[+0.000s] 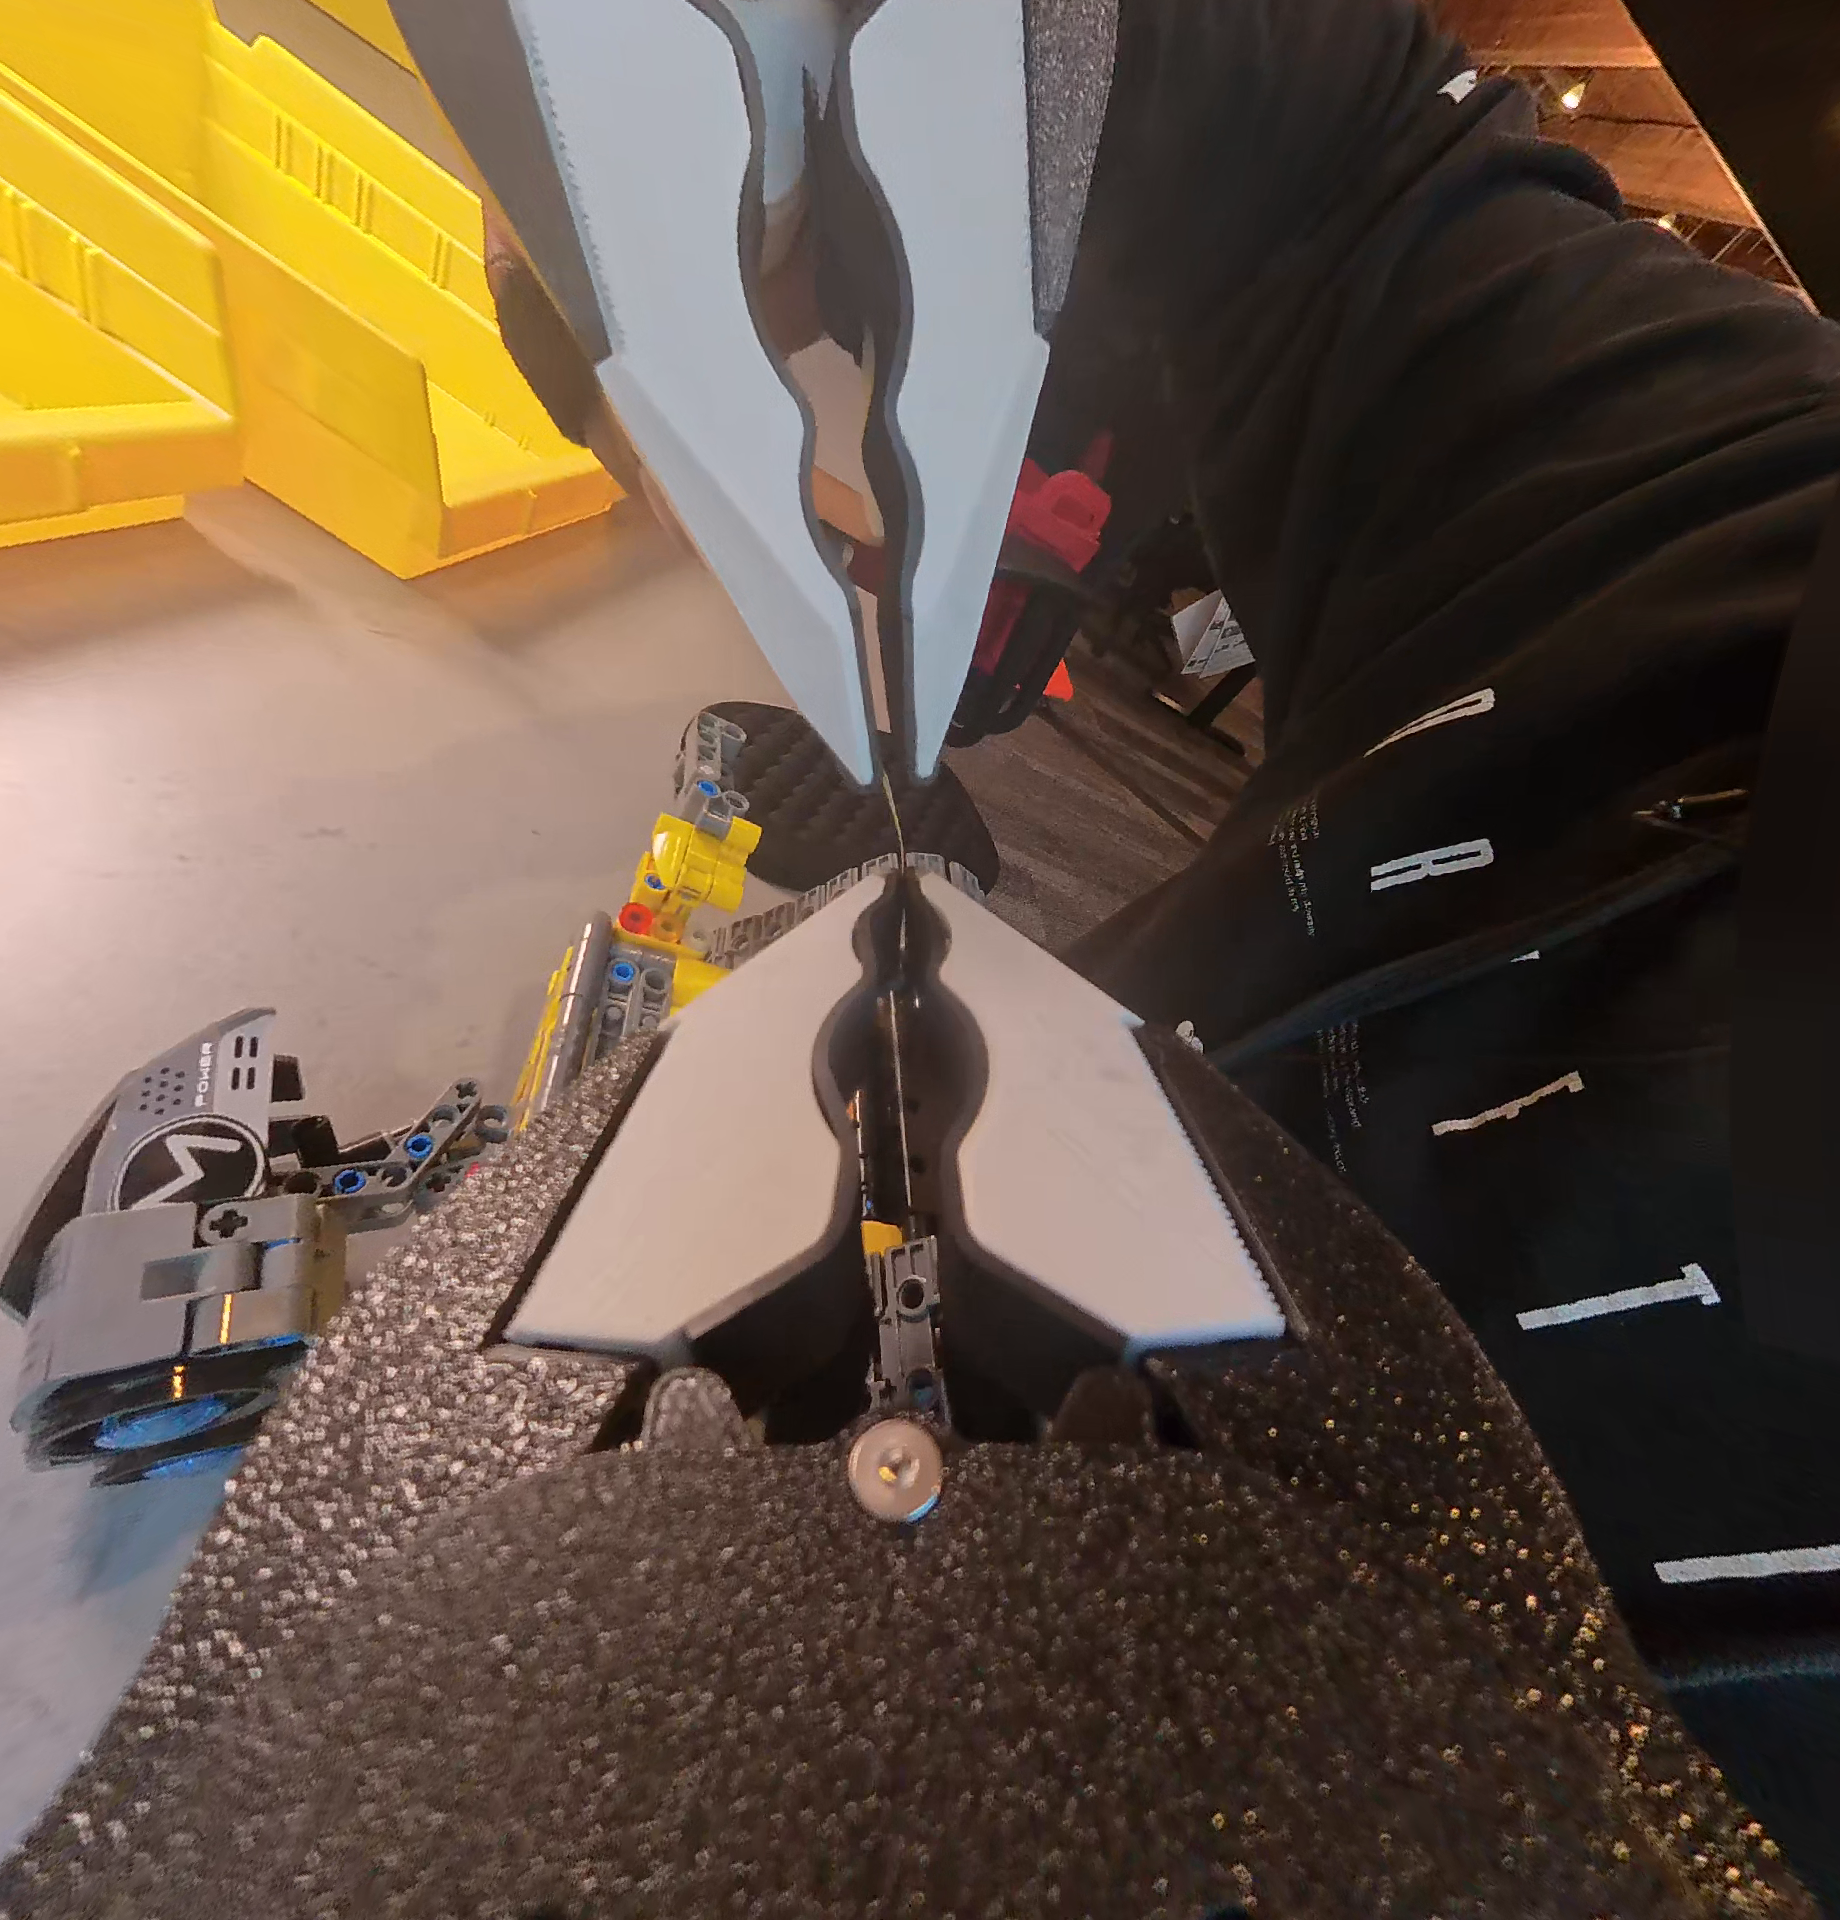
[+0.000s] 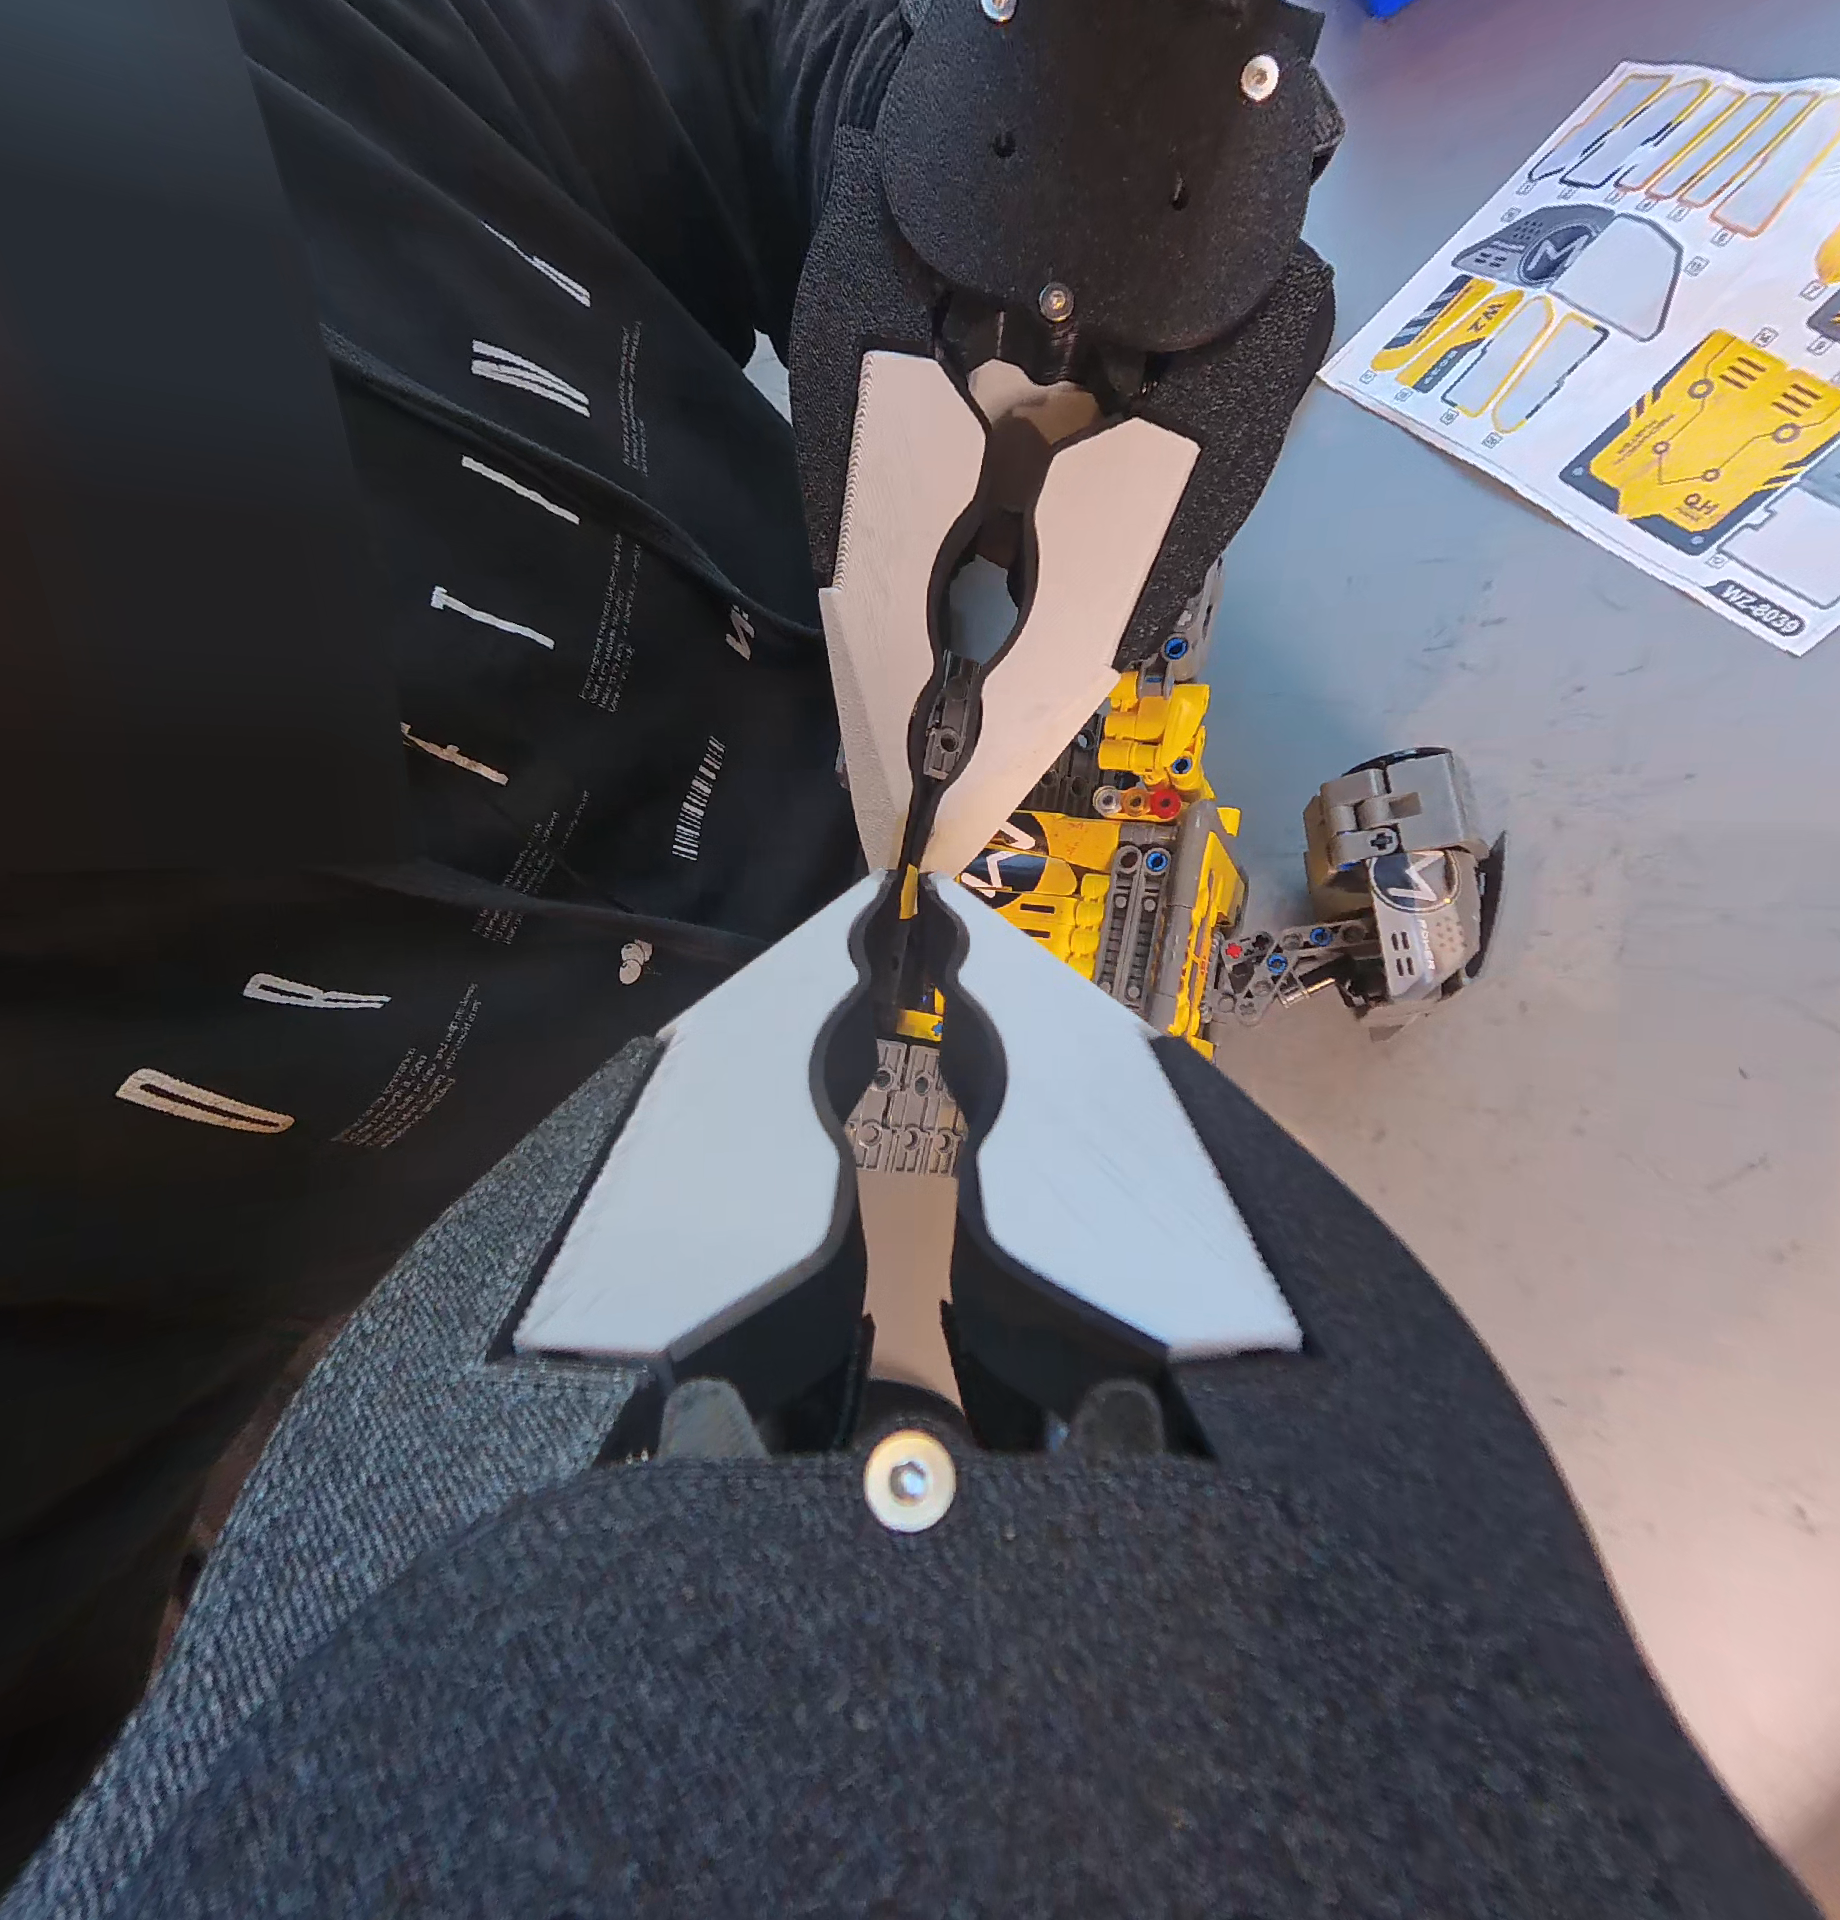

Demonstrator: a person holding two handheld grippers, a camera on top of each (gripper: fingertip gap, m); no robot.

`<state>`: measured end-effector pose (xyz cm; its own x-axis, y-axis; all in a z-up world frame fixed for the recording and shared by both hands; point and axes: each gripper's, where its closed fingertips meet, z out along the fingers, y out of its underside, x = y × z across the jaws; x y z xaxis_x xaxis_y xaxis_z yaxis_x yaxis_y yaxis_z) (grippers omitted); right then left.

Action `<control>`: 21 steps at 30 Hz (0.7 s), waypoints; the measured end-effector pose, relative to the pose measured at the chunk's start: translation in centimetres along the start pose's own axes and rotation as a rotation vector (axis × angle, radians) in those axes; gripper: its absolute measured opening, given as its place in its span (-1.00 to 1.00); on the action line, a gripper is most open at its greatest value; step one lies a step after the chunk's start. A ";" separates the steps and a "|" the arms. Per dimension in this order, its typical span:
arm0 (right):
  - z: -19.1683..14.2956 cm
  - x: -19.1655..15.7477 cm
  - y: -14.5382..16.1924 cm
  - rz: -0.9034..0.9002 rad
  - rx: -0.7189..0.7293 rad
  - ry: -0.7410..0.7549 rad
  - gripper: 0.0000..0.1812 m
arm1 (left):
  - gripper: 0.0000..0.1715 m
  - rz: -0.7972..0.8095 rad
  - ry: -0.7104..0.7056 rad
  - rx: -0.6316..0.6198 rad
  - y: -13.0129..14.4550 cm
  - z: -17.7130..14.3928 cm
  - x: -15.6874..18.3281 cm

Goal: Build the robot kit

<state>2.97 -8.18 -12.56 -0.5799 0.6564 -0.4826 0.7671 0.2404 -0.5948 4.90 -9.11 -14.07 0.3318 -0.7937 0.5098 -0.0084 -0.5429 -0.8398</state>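
Note:
My left gripper (image 1: 900, 878) and my right gripper (image 2: 908, 883) meet tip to tip above a yellow and grey building-brick model (image 2: 1155, 894). Both are shut on a thin yellow and black sticker-like strip (image 2: 908, 902), seen edge-on in the left wrist view (image 1: 893, 826). The right gripper (image 1: 900, 774) comes down from the top of the left wrist view. The left gripper (image 2: 911, 857) comes down from the top of the right wrist view. The model (image 1: 687, 862) lies on the grey table (image 1: 272, 779), with a grey and black jointed end piece (image 1: 168, 1226) (image 2: 1404, 862) sticking out.
A printed sticker sheet (image 2: 1643, 343) lies on the table beyond the model. Yellow bins (image 1: 168, 312) stand at the back left. A person's black sweater (image 1: 1467, 520) (image 2: 376, 623) fills one side of each view. A black carbon-patterned oval (image 1: 843, 810) lies under the tips. The tips of both grippers are at nearly the same place.

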 end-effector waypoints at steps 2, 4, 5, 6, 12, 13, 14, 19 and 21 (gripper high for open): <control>0.1 0.0 0.0 -0.001 0.000 0.001 -1.00 | -1.00 0.001 -0.001 -0.001 0.0 0.0 0.0; 0.1 0.0 0.0 -0.001 0.000 0.001 -1.00 | -1.00 -0.002 0.002 -0.001 0.0 -0.1 0.0; 0.1 0.0 0.0 -0.003 -0.002 0.000 -1.00 | -1.00 -0.002 0.002 -0.001 0.0 -0.1 0.0; 0.1 0.0 0.0 -0.004 -0.003 -0.001 -1.00 | -1.00 0.000 0.003 0.000 0.0 0.0 0.0; -0.5 -0.3 -0.4 -0.022 -0.021 -0.028 -1.00 | -0.66 0.152 -0.025 -0.016 -0.4 -0.9 1.0; -0.7 -0.4 -0.5 -0.026 -0.025 -0.043 -1.00 | -0.60 0.223 -0.082 -0.027 -0.6 -1.5 0.7; -0.9 -0.6 -0.7 -0.028 -0.031 -0.058 -1.00 | -0.56 0.302 -0.152 -0.042 -0.8 -2.3 0.2; -0.7 -1.2 -0.1 0.028 -0.073 -0.158 -1.00 | -0.34 0.492 -0.354 -0.117 0.7 -6.4 -2.5; 0.2 -1.6 0.9 0.050 -0.095 -0.221 -1.00 | -0.31 0.454 -0.333 -0.118 2.4 -7.2 -3.5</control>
<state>4.59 -9.18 -12.47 -0.5786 0.4993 -0.6449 0.8126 0.2848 -0.5086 -3.03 -9.66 -16.55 0.5493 -0.8356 0.0011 -0.3178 -0.2101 -0.9246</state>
